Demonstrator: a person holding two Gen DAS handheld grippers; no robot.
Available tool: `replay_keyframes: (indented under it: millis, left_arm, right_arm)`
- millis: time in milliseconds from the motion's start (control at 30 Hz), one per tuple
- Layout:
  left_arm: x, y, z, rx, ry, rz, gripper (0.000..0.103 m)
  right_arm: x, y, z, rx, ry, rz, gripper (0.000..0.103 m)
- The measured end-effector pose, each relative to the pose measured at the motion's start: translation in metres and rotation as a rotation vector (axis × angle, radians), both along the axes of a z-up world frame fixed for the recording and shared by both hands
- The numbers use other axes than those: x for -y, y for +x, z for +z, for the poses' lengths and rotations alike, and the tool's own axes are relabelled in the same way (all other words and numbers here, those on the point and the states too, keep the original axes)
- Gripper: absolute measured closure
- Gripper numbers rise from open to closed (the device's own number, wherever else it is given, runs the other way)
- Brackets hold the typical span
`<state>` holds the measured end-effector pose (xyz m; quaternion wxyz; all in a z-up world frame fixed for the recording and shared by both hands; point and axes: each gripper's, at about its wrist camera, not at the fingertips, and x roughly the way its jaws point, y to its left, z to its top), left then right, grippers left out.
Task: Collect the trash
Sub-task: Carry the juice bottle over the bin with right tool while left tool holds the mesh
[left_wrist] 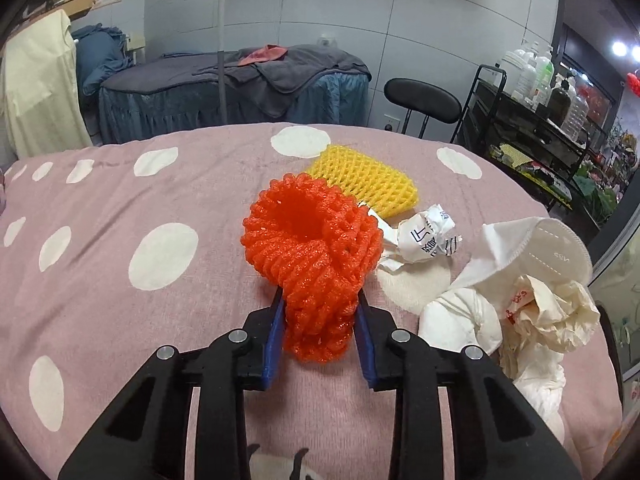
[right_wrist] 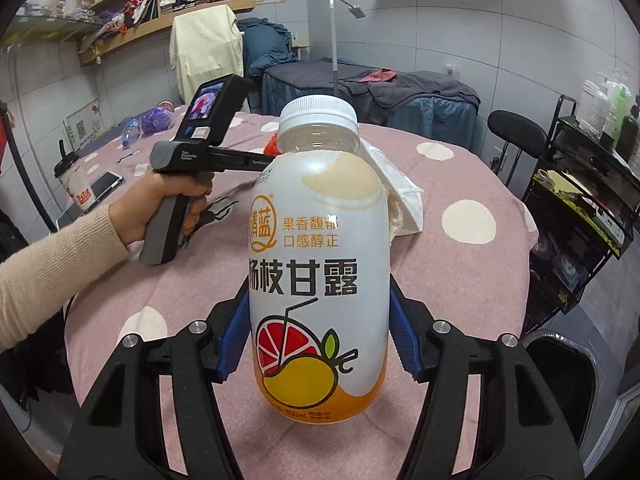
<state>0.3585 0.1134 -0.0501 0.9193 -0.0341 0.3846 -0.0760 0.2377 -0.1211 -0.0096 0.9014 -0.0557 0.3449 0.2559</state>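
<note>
My left gripper (left_wrist: pixel 320 300) is shut on an orange foam fruit net (left_wrist: pixel 312 240), held just over the pink dotted tablecloth (left_wrist: pixel 100 200). Behind it lie a yellow foam net (left_wrist: pixel 366 178), a crumpled printed paper (left_wrist: pixel 424 236), and a white face mask (left_wrist: pixel 532 248) with crumpled wrappers (left_wrist: pixel 552 312). My right gripper (right_wrist: pixel 320 284) is shut on an upright plastic drink bottle (right_wrist: pixel 320 264) with a white cap; its base rests on or near the tablecloth (right_wrist: pixel 460 280). The left gripper's body shows in the right wrist view (right_wrist: pixel 188 152), held by a hand.
A black bin (right_wrist: pixel 560 364) stands off the table's right edge. A black cart with bottles (left_wrist: pixel 536 92) and a black chair (left_wrist: pixel 424 100) stand at the right. A massage bed (left_wrist: pixel 240 88) is behind. A cup (right_wrist: pixel 74 184), a phone (right_wrist: pixel 106 182) and a plastic bottle (right_wrist: pixel 130 132) lie at the table's far left.
</note>
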Motion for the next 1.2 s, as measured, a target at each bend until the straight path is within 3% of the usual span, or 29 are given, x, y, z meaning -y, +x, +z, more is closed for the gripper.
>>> replay_keyframes:
  millis: [367,667,833,1000,1200]
  left_arm:
    - [0.002,-0.087,0.048,0.151,-0.017,0.023,0.073]
    - [0.038,-0.147,0.071,0.237,0.007,-0.051,0.073]
    - [0.068,-0.174,0.073,0.254,-0.021,-0.127,0.073]
    - [0.101,-0.196,0.069,0.273,0.002,-0.182,0.073]
    - [0.132,-0.212,0.065,0.257,-0.035,-0.259,0.073]
  right_arm:
    - [0.031,-0.025,0.000,0.024,0.075,-0.096,0.041]
    - [0.067,-0.051,-0.005,0.023,0.114,-0.184,0.041]
    - [0.093,-0.066,-0.008,0.016,0.127,-0.246,0.041]
    - [0.124,-0.074,-0.012,0.012,0.124,-0.333,0.041]
    - [0.175,-0.076,-0.031,-0.039,0.089,-0.504,0.041]
